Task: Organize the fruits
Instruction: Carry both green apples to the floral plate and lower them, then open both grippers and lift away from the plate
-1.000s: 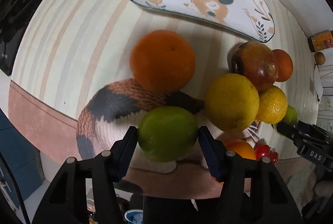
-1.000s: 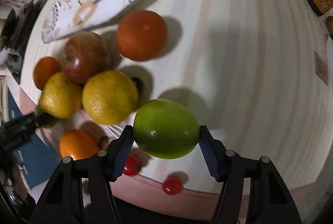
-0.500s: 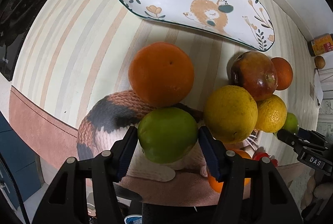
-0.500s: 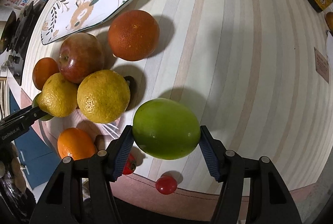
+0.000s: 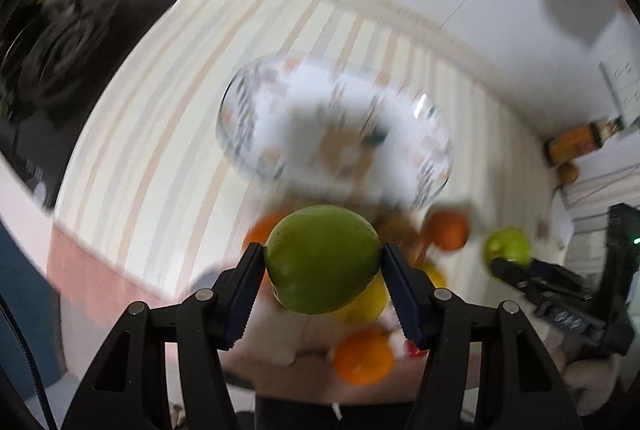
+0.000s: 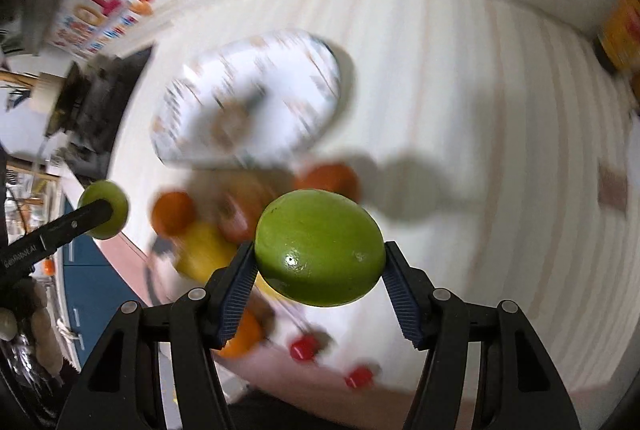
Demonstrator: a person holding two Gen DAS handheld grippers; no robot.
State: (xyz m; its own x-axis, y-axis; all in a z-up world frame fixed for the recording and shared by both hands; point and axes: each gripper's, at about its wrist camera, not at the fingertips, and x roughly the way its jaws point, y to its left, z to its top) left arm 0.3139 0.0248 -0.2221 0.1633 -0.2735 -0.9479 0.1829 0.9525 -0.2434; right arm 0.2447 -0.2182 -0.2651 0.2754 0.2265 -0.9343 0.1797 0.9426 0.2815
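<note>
Grippers are each clamping one green fruit: the left gripper (image 5: 322, 262) is squeezing a green fruit (image 5: 322, 259) between its ribbed blue pads (image 5: 400, 294), and the right gripper (image 6: 320, 272) is pinching a second green fruit (image 6: 320, 252) the same way. Both fruits are hanging in the air above the striped tablecloth (image 6: 460, 78), on the near side of the patterned oval plate (image 5: 332, 126), with the pile of loose fruit, including an orange (image 5: 447, 230) and a yellow citrus (image 6: 204, 250), lying below and between them. Both views are smearing with motion blur, so fine detail on the plate is not readable. Judging from the task, the step in hand is carrying these two fruits to the plate. Doing it well is a matter of keeping the squeeze steady, since round waxy skins are likely to slip if the pads relax, and of bringing each fruit low over a bare part of the plate before letting go, well apart from each other, so that neither is rolling off the shallow rim or knocking its neighbour
</note>
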